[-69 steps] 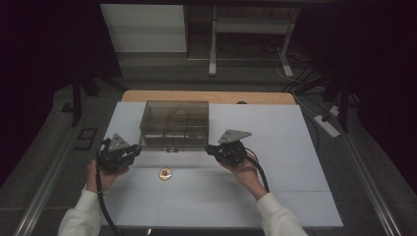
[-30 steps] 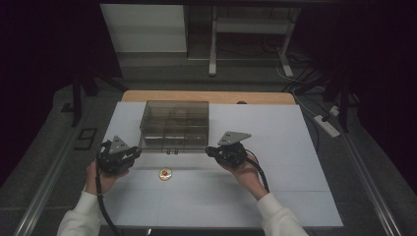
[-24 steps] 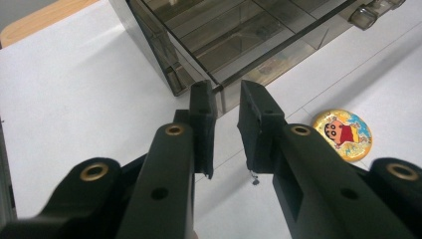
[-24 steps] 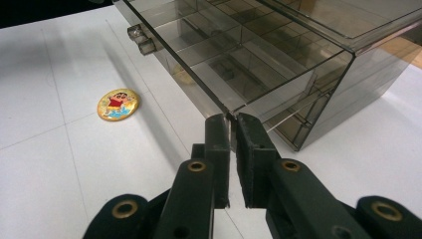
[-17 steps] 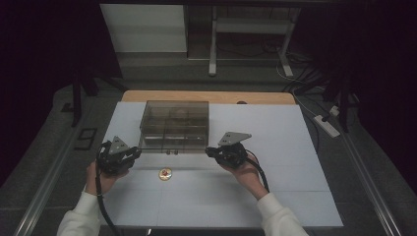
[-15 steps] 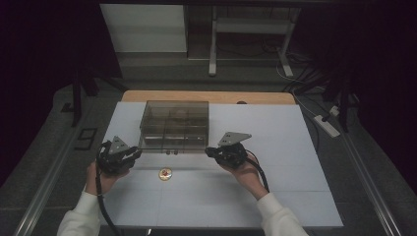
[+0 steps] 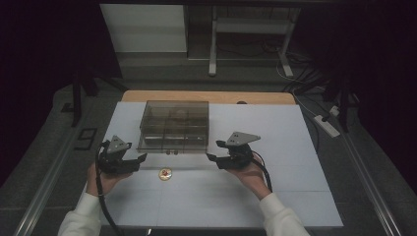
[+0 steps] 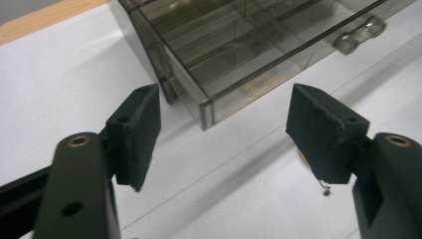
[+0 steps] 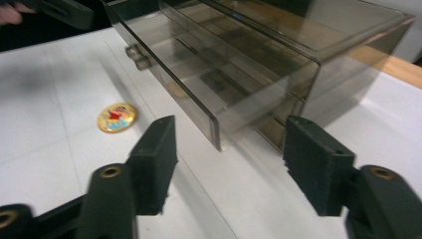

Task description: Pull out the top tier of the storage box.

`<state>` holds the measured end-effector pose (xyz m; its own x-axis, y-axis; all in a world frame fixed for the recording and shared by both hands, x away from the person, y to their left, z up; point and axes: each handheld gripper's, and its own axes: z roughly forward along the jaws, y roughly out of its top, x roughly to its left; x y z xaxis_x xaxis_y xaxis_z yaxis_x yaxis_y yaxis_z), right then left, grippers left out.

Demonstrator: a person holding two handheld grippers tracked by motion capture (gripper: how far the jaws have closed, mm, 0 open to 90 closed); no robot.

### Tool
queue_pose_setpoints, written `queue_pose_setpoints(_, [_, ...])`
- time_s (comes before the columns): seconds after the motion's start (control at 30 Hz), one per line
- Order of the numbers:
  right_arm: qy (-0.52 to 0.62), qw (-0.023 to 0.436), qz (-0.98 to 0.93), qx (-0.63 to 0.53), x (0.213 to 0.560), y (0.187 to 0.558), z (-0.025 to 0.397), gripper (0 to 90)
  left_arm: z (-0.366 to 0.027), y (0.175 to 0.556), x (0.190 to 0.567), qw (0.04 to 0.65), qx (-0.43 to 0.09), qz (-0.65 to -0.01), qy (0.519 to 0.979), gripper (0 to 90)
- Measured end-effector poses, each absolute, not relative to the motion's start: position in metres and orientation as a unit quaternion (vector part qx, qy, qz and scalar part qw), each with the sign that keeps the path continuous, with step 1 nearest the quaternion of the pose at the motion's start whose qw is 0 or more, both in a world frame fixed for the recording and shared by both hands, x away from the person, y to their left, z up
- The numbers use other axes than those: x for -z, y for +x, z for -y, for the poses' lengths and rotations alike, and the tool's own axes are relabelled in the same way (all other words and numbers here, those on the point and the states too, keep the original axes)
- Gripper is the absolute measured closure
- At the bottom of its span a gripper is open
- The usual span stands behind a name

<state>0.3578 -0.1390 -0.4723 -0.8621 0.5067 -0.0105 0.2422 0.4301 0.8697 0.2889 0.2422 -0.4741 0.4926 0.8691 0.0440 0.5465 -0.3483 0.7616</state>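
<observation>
A smoky see-through drawer box (image 7: 174, 120) stands at the middle of the white table, its bottom drawer (image 7: 172, 145) pulled out a little toward me, with a small handle (image 7: 171, 152) on its front. My left gripper (image 7: 135, 153) is open at the drawer's front left corner (image 8: 206, 112), which sits between the jaws (image 8: 226, 144) without touching them. My right gripper (image 7: 215, 150) is open at the front right corner (image 9: 218, 130), again with the jaws (image 9: 234, 167) apart from it. A round gold badge (image 7: 164, 173) lies on the table in front of the drawer.
The white tabletop (image 7: 275, 187) stretches wide to the right and toward me. A wooden strip (image 7: 206, 97) runs along its far edge. A power strip (image 7: 327, 125) lies off the table's right side. The gold badge (image 9: 117, 117) lies left of my right jaws.
</observation>
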Motion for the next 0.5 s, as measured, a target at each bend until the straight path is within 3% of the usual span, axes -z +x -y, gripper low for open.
queue_pose_setpoints(0.5, [0.246, 0.137, -0.835, -0.473, 0.481, 0.350, 0.181, 29.6, -0.233, 0.278, 0.472, 0.356, -0.211, -0.442, 0.796, 25.0])
